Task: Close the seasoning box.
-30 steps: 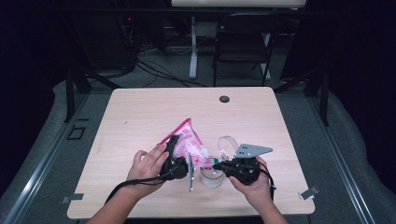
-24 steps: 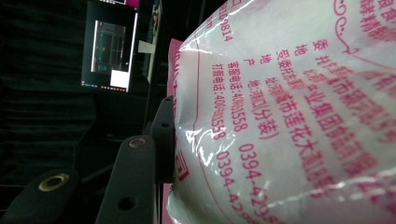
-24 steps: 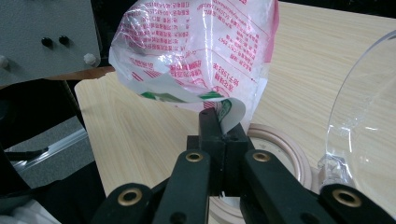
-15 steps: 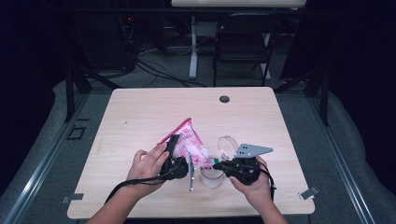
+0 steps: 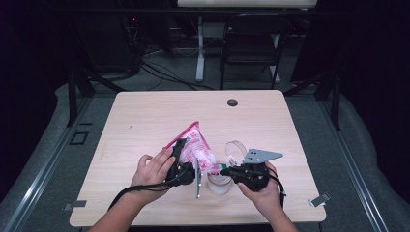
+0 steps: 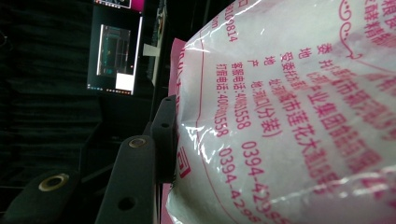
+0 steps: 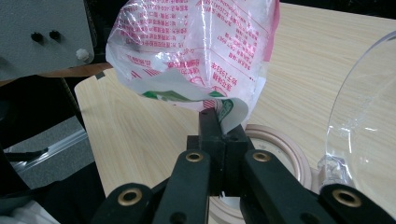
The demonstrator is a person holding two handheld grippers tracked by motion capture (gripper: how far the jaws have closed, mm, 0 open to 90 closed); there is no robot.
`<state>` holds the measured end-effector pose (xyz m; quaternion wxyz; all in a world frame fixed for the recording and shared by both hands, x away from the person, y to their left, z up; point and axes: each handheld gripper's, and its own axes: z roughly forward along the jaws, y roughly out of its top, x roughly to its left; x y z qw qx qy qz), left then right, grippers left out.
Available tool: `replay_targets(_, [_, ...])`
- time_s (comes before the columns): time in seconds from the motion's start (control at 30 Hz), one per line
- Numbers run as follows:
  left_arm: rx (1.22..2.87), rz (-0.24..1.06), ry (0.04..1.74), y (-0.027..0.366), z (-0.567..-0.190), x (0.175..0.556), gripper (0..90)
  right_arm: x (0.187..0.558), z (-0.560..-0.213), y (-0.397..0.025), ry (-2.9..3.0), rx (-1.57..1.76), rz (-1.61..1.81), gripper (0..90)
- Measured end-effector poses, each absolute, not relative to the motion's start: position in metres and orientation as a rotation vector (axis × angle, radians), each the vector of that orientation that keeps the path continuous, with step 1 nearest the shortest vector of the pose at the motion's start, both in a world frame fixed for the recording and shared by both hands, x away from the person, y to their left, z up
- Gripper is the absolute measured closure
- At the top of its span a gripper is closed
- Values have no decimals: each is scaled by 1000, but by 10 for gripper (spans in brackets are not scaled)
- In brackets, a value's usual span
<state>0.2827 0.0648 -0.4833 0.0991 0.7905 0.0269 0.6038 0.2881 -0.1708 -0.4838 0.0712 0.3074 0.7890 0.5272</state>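
- Bag (image 5: 196, 145), pink and white with pink print, is up off the table (image 5: 145, 121) between my two grippers, slanting from its top corner on the far side down toward the jar.
- My left gripper (image 5: 180, 155) has the bag's left edge; in the left gripper view its black jaw presses flat against the plastic (image 6: 289, 116), so I read it as clamped on the bag.
- My right gripper (image 7: 219, 122) is pinched tight on the bag's lower torn corner; in the right gripper view the jaws meet with no gap and the white and green flap (image 7: 187, 91) curls out just above the tips.
- Directly under my right gripper's tips sits a round jar (image 7: 275, 154) with a pale rim, mouth up; in the high view it stands on the table (image 5: 218, 182) between the two grippers, near the front edge.
- Just right of my right gripper there is a clear plastic lid (image 7: 364, 112), curved and see-through; the high view shows it (image 5: 235, 148) beyond the grey plate on that gripper.
- Bag mouth hangs just above the jar rim; I cannot tell whether they touch.
- Both of my hands are low at the near edge of the table, left hand (image 5: 153, 168) behind its gripper, right hand (image 5: 261, 193) under its gripper.
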Motion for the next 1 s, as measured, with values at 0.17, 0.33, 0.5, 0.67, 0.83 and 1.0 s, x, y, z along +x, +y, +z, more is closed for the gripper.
replay_targets(0.17, [2336,1792,66,64,-482,283,603,288,-484,-171,2368,928,1588,900])
replay_targets(0.33, [2336,1797,61,64,-481,282,603,288,-484,-171,2366,928,1589,900])
replay_targets(0.5, [2338,1803,54,63,-479,282,603,288,-484,-171,2364,927,1590,900])
replay_targets(0.67, [2329,1810,48,63,-478,282,603,288,-484,-171,2363,926,1589,900])
replay_targets(0.83, [2333,1807,48,62,-478,282,603,288,-484,-171,2362,929,1586,900])
replay_targets(1.0, [2334,1807,45,62,-477,281,603,288,-484,-172,2363,930,1586,900])
